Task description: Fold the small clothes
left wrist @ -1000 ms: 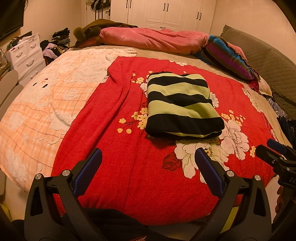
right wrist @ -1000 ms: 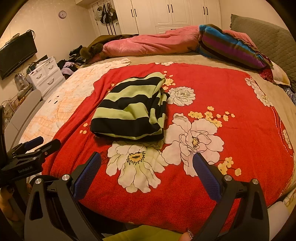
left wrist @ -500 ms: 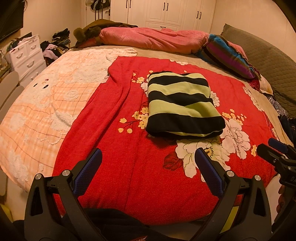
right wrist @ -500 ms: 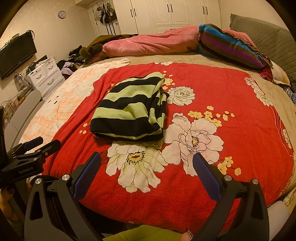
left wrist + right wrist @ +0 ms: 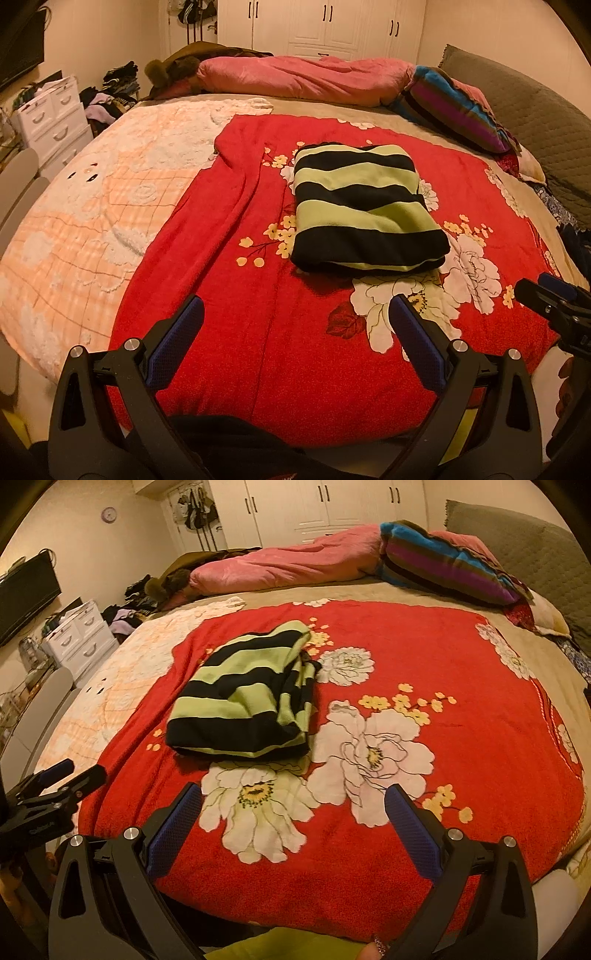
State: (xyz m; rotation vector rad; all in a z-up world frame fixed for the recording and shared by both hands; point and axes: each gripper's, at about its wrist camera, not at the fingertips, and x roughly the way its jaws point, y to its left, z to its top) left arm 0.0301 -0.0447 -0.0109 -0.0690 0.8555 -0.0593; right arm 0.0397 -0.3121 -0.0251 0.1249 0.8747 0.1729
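Note:
A folded garment with black and light-green stripes [image 5: 364,206] lies on the red floral blanket [image 5: 258,332] in the middle of the bed; it also shows in the right wrist view [image 5: 247,698]. My left gripper [image 5: 295,310] is open and empty, held back near the bed's front edge, well short of the garment. My right gripper [image 5: 293,797] is open and empty too, over the blanket's white flowers in front of the garment. Each gripper shows at the edge of the other's view: the right one [image 5: 550,295], the left one [image 5: 55,779].
A peach and white checked blanket [image 5: 85,221] covers the bed's left side. A pink duvet [image 5: 303,77], a striped pillow [image 5: 454,107] and a grey headboard cushion [image 5: 535,122] lie at the back and right. White drawers [image 5: 51,118] and piled clothes stand left of the bed.
Both grippers have stayed open near the bed's front edge and drifted only slightly. The folded garment has not moved.

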